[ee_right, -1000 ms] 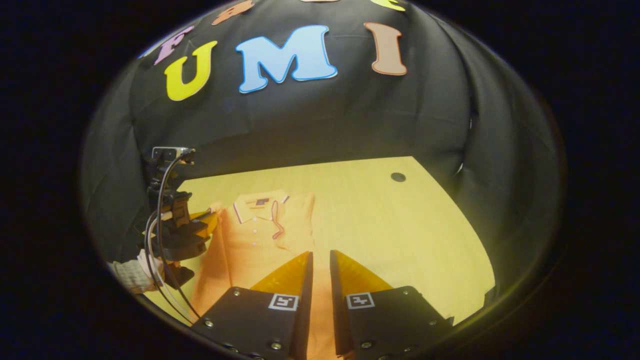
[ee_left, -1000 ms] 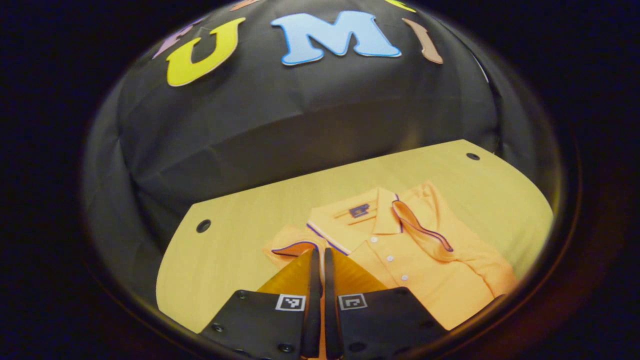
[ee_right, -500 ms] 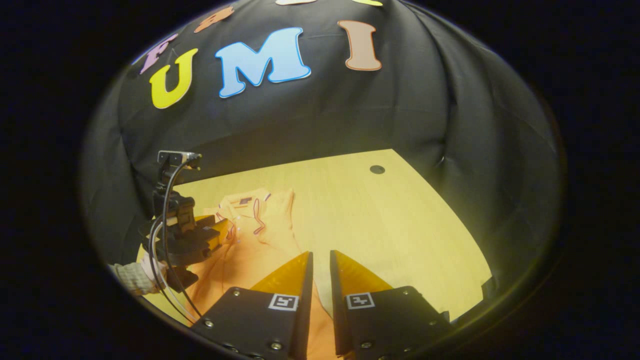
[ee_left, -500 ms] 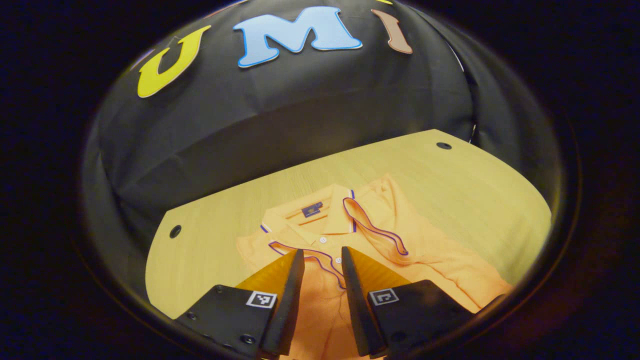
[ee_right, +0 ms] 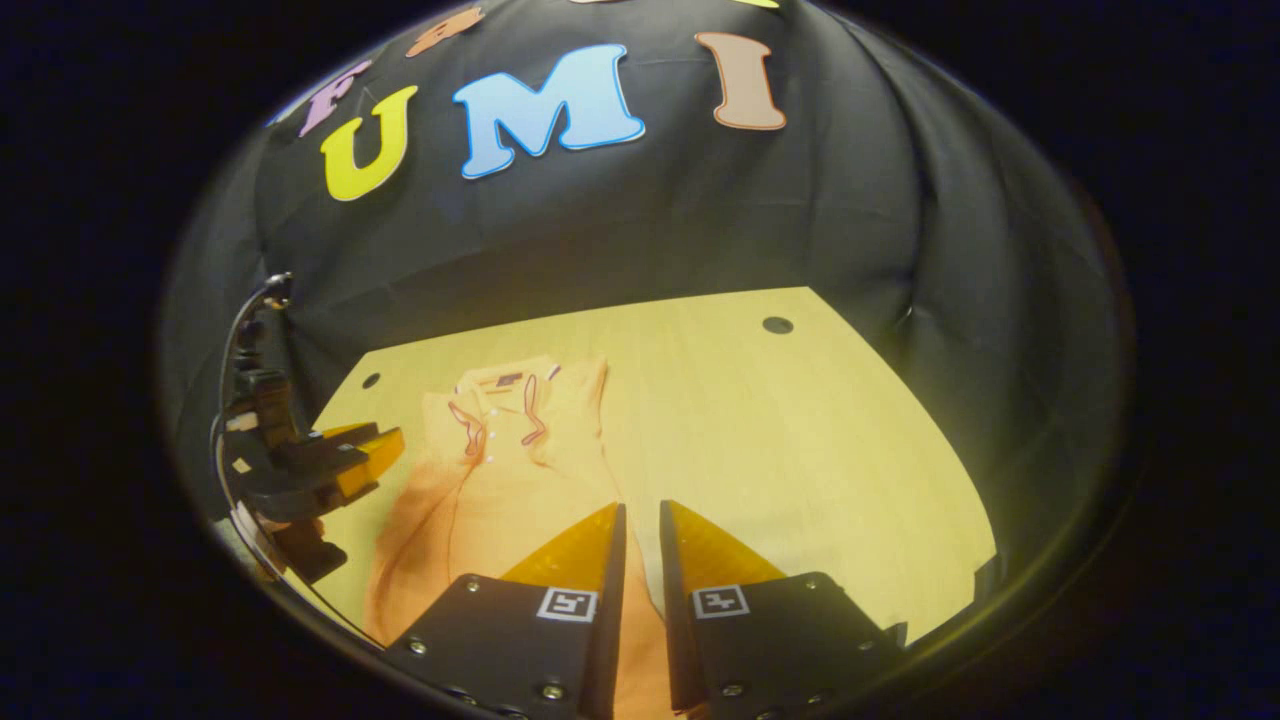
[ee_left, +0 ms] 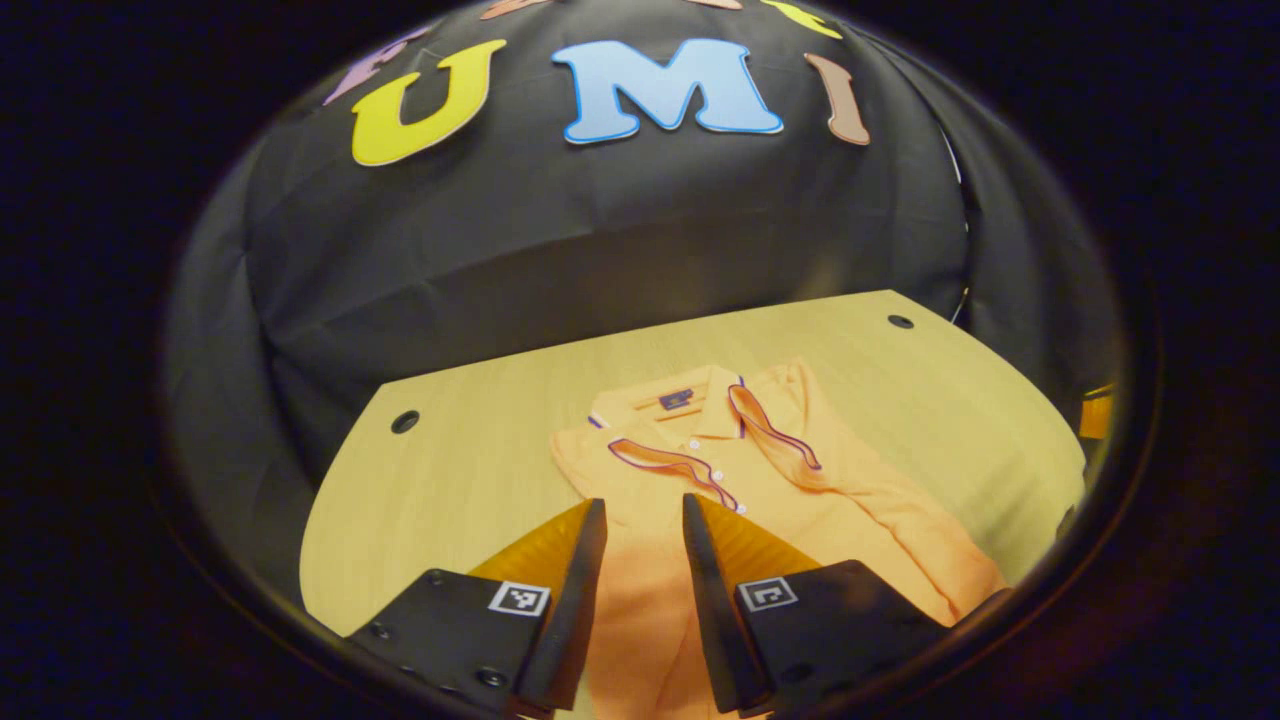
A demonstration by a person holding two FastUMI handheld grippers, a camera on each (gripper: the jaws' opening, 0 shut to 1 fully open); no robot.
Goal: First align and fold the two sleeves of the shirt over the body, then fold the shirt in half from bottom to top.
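— Looking along left gripper view: left tool [ee_left: 635, 515] parted, holding nothing, above shirt [ee_left: 800, 500] spread on surface [ee_left: 450, 480].
— Right gripper view: right tool [ee_right: 640, 520] nearly closed, empty. Soft, limp; best pinched at bottom hem corners.

We see an orange shirt [ee_left: 800, 500] with dark purple and white trim on its collar [ee_left: 690, 400] and sleeve cuffs [ee_left: 668, 462], small white buttons [ee_left: 716, 474] down the placket, and a dark blue neck label [ee_left: 676, 398]. It lies on a pale yellow wood-grain table [ee_left: 450, 480] with dark round holes [ee_left: 405, 421] near the far corners.
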